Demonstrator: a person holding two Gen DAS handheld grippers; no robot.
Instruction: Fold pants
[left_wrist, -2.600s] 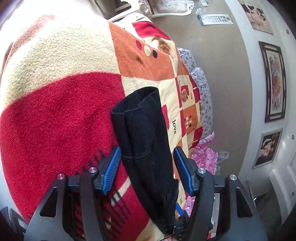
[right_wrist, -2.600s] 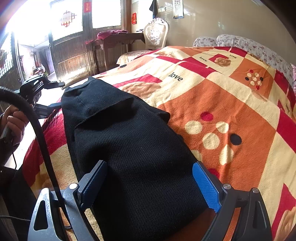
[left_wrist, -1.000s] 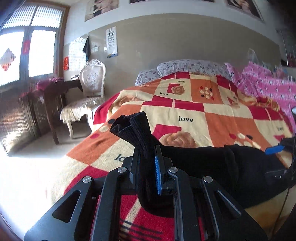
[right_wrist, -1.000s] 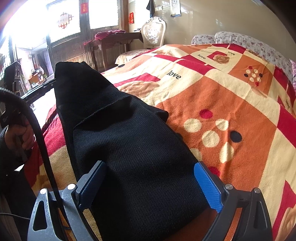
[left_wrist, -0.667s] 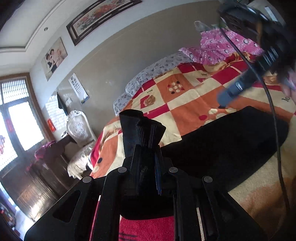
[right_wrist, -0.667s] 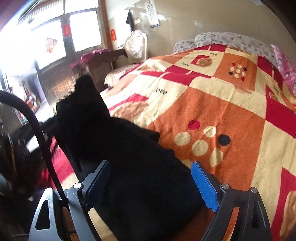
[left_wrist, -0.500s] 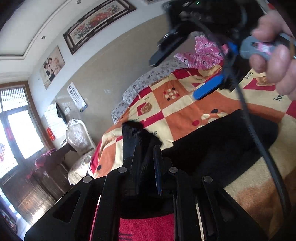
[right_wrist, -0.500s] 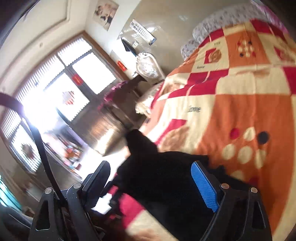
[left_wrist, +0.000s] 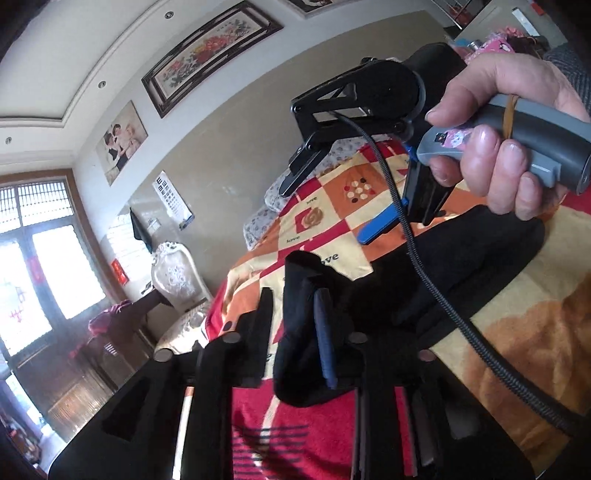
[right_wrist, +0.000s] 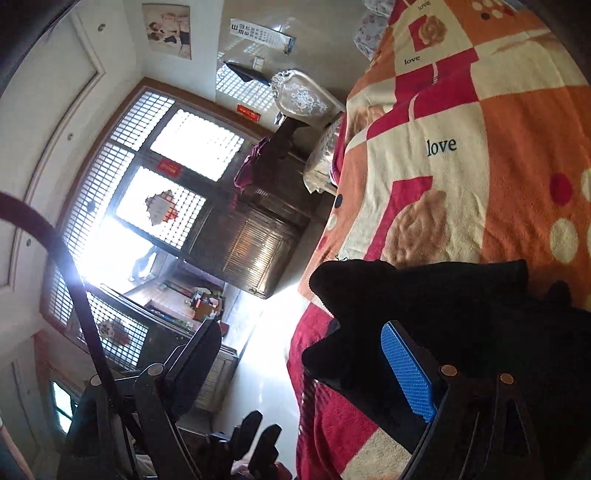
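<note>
A: What is the biggest thing there?

B: The blanket (left_wrist: 517, 332) on the bed. It has red, orange and cream squares and fills the right half of the right wrist view (right_wrist: 480, 166).

A: And the pants?

B: The black pants (left_wrist: 461, 273) lie on the blanket. In the left wrist view they spread from the middle out toward 3 o'clock. In the right wrist view (right_wrist: 461, 314) they sit low, around 5 o'clock.

A: What does the left gripper do?

B: The left gripper (left_wrist: 291, 332) has its jaws a little apart. A bunched end of the pants stands between them and bulges around the right finger. There is a thin gap beside the left finger.

A: And the right gripper?

B: The right gripper (right_wrist: 299, 354) has its jaws wide apart. A pointed edge of the pants lies just beside the blue pad (right_wrist: 406, 373), toward 3 o'clock. The other finger is over the floor, well apart from the cloth.

A: Who holds it?

B: A hand (left_wrist: 509, 140) grips its grey handle, at 2 o'clock in the left wrist view.
</note>
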